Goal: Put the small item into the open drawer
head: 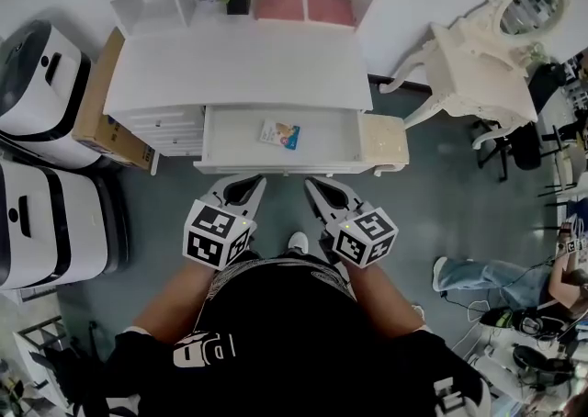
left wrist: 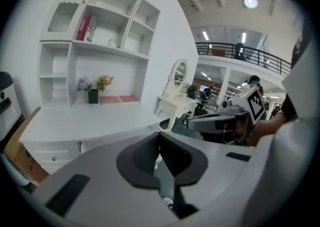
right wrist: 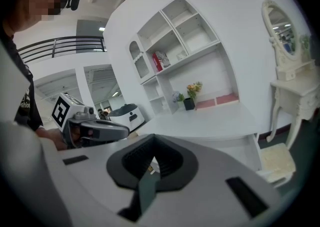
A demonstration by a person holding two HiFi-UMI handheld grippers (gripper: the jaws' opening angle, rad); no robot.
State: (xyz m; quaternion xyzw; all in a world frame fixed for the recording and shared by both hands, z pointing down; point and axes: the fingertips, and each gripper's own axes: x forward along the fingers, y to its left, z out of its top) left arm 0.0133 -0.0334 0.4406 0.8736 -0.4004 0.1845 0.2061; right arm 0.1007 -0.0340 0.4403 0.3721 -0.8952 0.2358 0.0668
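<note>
The small flat white-and-blue packet (head: 280,135) lies in the open white drawer (head: 228,141). The grey left gripper (head: 244,189) and right gripper (head: 318,191) hang in front, fingers pressed together, empty.

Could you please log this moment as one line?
item: small colourful flat packet in open white drawer | left hand-held gripper: shut, empty | right hand-held gripper: shut, empty

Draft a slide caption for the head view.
Both shut, the left gripper and right gripper hover before the open drawer of a white desk; a small packet lies inside.
</note>
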